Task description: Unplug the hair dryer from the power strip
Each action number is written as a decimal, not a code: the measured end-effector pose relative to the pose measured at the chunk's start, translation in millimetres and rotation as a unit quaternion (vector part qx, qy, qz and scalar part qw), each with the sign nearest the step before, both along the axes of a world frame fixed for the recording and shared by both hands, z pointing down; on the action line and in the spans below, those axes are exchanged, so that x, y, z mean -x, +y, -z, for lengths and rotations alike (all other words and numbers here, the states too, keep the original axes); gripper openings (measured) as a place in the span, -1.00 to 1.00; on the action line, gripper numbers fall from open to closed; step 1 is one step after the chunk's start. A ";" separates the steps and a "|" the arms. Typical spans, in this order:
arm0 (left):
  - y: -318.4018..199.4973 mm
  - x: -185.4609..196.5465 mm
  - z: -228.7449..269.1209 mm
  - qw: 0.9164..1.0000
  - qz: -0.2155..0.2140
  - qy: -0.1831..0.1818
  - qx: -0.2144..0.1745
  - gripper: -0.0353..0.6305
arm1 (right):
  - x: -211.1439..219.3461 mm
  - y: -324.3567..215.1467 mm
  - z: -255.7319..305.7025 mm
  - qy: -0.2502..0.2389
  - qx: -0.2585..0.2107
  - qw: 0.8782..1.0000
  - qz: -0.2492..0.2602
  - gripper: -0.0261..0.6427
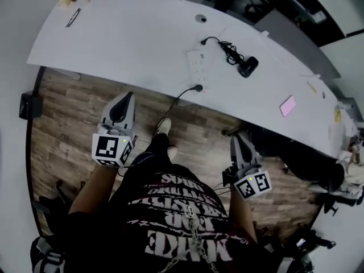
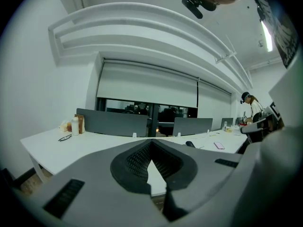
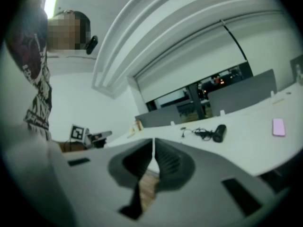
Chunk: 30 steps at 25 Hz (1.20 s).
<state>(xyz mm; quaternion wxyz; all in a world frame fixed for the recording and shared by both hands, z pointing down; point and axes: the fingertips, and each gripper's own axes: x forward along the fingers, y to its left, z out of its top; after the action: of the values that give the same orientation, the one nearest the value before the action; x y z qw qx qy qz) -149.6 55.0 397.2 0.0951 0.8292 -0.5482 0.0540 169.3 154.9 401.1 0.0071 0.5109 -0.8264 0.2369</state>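
Hair dryer (image 1: pixel 248 66) lies on the white table (image 1: pixel 131 38), just right of the power strip (image 1: pixel 198 67). The strip shows in the head view alone, while the right gripper view catches the dryer beside a pink phone (image 3: pixel 278 126). Left gripper (image 1: pixel 125 97) and right gripper (image 1: pixel 236 141) hang off the table's near edge over wood floor (image 1: pixel 74 112), jaws closed on nothing.

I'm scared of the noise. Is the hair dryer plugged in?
Looks unplugged: the black hair dryer has its cord end loose on the white table, apart from the white power strip.
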 end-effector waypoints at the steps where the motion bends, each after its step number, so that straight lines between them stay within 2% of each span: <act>1: 5.3 -0.1 -2.4 1.000 0.000 -0.004 0.004 -0.83 | -2.3 6.2 -4.5 -0.004 0.004 1.000 -0.003 -0.82; 5: 29.6 9.8 -4.5 0.999 0.015 -0.023 0.018 -0.83 | -3.1 27.0 -32.7 -0.040 0.028 0.999 -0.013 -0.82; 11: 64.0 42.7 -11.4 0.996 0.028 -0.068 0.050 -0.83 | 26.1 36.1 -57.7 -0.086 0.044 0.995 0.002 -0.82; 14: 66.8 45.5 -26.6 0.994 0.026 -0.072 0.071 -0.83 | 36.1 38.4 -63.6 -0.091 0.057 0.994 0.008 -0.82; 17: 47.5 35.0 -37.9 0.995 0.017 -0.062 0.079 -0.83 | 38.0 34.1 -69.2 -0.084 0.072 0.994 0.009 -0.82; 21: 8.4 17.3 -33.4 0.996 -0.010 -0.055 0.065 -0.83 | 34.6 8.4 -63.8 -0.070 0.071 0.995 -0.006 -0.82; 26: -45.7 20.6 -8.9 0.999 -0.018 -0.032 0.028 -0.83 | 46.0 -35.4 -33.7 -0.057 0.038 0.998 -0.008 -0.82; 30: -75.6 14.3 7.0 0.999 -0.041 -0.014 0.004 -0.83 | 49.6 -57.7 -10.4 -0.036 0.010 0.999 -0.017 -0.82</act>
<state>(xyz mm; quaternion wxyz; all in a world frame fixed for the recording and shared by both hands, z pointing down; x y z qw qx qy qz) -164.0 -20.6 390.3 0.0885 0.8498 -0.5146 0.0720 119.7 97.2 411.5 -0.0219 0.5161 -0.8146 0.2640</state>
